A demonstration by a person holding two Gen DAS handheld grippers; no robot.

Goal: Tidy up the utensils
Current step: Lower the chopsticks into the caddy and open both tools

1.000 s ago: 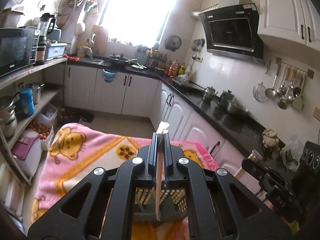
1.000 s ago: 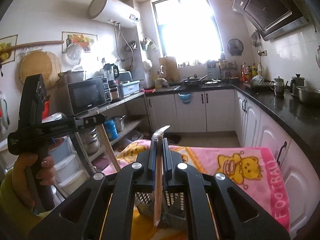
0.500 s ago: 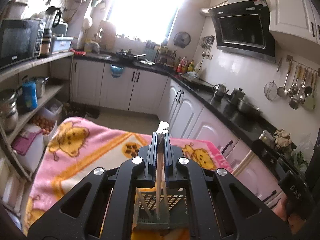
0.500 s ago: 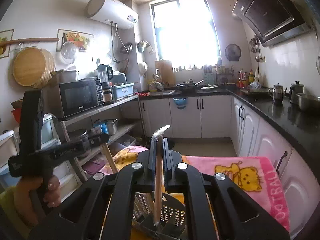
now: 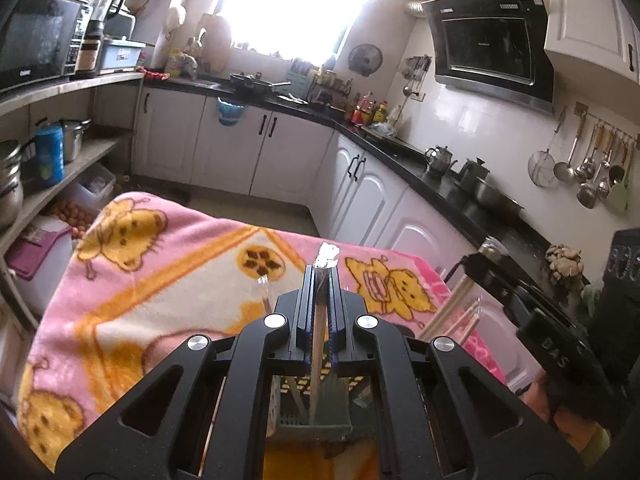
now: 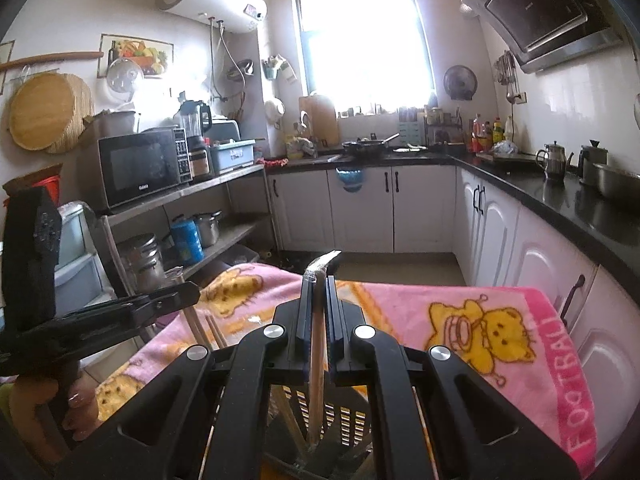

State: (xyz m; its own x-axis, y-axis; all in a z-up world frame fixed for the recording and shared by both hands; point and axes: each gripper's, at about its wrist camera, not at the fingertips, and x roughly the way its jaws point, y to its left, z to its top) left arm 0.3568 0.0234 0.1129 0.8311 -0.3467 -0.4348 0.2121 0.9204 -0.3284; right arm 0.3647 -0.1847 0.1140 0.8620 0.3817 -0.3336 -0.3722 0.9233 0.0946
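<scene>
Both grippers carry wrapped chopsticks down to the slotted holder.

From the left wrist, the left gripper (image 5: 322, 280) is clamped on a wrapped pair of chopsticks (image 5: 318, 344), their lower tips inside the dark utensil basket (image 5: 312, 424) on the pink blanket (image 5: 160, 280). From the right wrist, the right gripper (image 6: 318, 288) likewise pinches its own pair (image 6: 317, 360) over that basket (image 6: 340, 416). The sticks look light, thin and stiff, and the clear sleeve is probably slick; a grip near the upper third seems best, leaving the tips free to drop in.
</scene>
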